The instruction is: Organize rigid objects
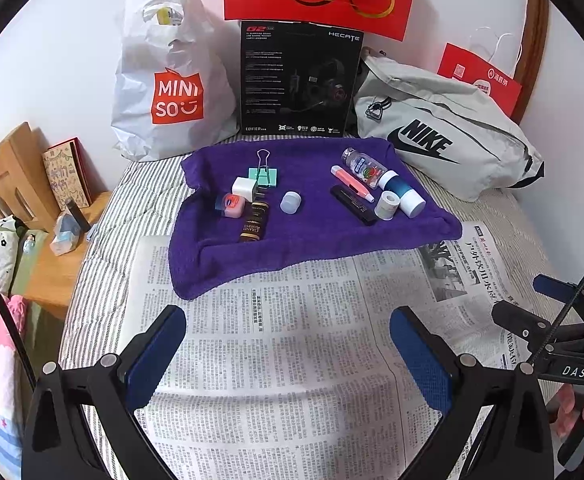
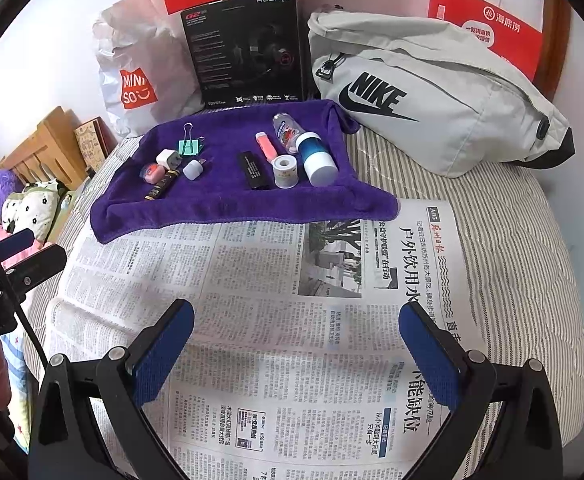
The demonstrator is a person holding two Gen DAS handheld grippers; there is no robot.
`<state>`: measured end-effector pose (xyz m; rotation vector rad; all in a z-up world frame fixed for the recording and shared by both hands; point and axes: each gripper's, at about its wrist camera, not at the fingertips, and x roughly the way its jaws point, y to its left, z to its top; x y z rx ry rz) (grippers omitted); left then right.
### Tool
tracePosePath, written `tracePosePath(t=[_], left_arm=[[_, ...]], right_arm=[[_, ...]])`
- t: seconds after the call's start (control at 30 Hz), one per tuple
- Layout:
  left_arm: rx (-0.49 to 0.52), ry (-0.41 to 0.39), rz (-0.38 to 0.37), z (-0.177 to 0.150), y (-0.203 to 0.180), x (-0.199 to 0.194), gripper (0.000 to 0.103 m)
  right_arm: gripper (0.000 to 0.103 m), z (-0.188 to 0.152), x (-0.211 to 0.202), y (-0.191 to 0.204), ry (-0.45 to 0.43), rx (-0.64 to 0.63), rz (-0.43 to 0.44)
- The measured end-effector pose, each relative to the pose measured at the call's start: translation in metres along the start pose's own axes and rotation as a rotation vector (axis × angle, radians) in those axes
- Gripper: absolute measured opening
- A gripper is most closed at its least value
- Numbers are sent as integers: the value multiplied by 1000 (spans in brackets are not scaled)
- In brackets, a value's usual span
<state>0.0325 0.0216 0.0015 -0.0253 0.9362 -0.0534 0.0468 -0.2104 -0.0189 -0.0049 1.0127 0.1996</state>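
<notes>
A purple towel [image 1: 312, 236] [image 2: 227, 204] lies on the bed and carries several small objects. On its left are a teal binder clip [image 1: 263, 174], a white charger cube [image 1: 244, 189], a small red-lidded jar [image 1: 231, 204], a dark gold-lettered tube [image 1: 253, 222] and a pale blue cap [image 1: 291, 202]. On its right are a clear bottle [image 1: 364, 168], a pink pen [image 1: 352, 182], a black bar [image 1: 354, 205], a tape roll [image 1: 386, 206] and a blue-and-white bottle [image 1: 404, 194]. My left gripper [image 1: 287, 320] and right gripper [image 2: 296, 316] hover open over the newspaper [image 2: 275, 320], short of the towel.
A Miniso bag [image 1: 171, 80], a black headset box [image 1: 300, 80], a grey Nike bag [image 1: 444, 136] and red paper bags [image 2: 488, 28] line the wall behind the towel. A wooden shelf [image 1: 23, 184] stands to the left. The right gripper's body [image 1: 564, 336] shows in the left wrist view.
</notes>
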Motion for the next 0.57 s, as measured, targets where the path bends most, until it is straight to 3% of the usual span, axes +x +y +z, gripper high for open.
tracePosePath(t=[0.57], left_arm=[[0, -6, -3, 0, 0, 0, 103]], right_arm=[[101, 0, 1, 0, 5, 0, -1]])
